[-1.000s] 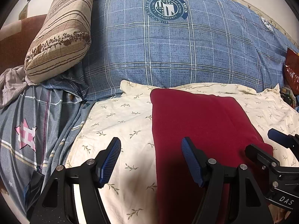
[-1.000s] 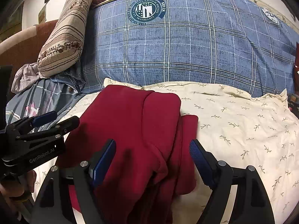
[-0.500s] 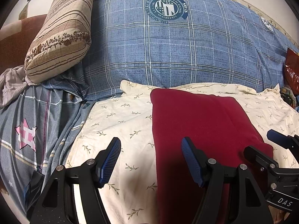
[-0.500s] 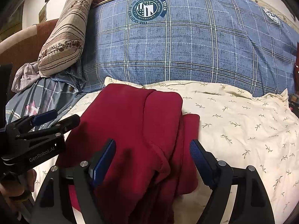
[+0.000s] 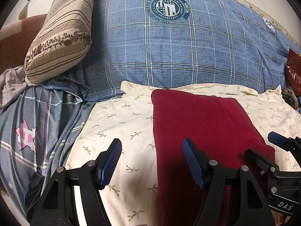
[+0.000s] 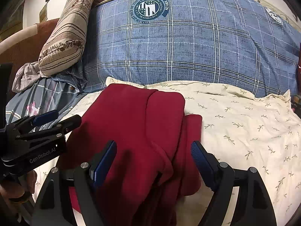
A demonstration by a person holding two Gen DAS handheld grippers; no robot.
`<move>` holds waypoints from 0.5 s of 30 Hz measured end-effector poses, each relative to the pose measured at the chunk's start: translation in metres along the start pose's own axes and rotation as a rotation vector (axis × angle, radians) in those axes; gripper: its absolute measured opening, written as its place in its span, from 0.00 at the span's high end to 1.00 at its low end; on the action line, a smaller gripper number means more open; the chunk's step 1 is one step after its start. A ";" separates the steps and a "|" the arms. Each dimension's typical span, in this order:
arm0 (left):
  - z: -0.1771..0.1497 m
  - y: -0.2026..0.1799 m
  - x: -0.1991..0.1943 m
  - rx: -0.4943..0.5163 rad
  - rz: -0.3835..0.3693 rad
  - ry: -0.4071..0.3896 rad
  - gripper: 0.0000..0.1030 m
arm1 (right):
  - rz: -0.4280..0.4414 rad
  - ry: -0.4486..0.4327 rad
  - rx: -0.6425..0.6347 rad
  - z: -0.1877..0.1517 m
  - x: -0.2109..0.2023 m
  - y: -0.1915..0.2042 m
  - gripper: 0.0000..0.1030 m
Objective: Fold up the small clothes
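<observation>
A dark red garment (image 5: 199, 124) lies partly folded on a cream leaf-print sheet (image 5: 116, 116). In the right wrist view the red garment (image 6: 135, 124) shows a folded-over flap and a narrower layer sticking out at its right side. My left gripper (image 5: 152, 162) hovers open over the garment's left edge, nothing between its blue pads. My right gripper (image 6: 153, 159) stands open above the garment's near right part, also holding nothing. Each gripper shows in the other's view: the right gripper (image 5: 263, 148) at the right, the left gripper (image 6: 56, 117) at the left.
A large blue plaid quilt (image 5: 178, 52) is piled behind the sheet. A striped beige pillow (image 5: 60, 35) leans at the back left, above a grey star-print cover (image 5: 28, 131). A red plastic bag (image 5: 294, 69) sits at the far right.
</observation>
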State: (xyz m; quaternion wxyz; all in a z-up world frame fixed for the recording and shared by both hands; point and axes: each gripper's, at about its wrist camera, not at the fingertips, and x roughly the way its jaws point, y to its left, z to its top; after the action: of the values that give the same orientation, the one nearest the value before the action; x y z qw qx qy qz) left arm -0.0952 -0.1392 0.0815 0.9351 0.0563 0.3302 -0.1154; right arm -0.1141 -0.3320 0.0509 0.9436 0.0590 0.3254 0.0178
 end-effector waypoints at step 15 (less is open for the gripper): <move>0.000 0.000 0.000 -0.006 -0.003 0.004 0.35 | 0.007 0.008 -0.008 -0.003 0.002 0.002 0.20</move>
State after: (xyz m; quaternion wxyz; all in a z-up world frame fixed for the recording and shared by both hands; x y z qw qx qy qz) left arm -0.0952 -0.1389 0.0815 0.9345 0.0530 0.3325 -0.1157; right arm -0.1146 -0.3292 0.0474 0.9424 0.0562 0.3290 0.0228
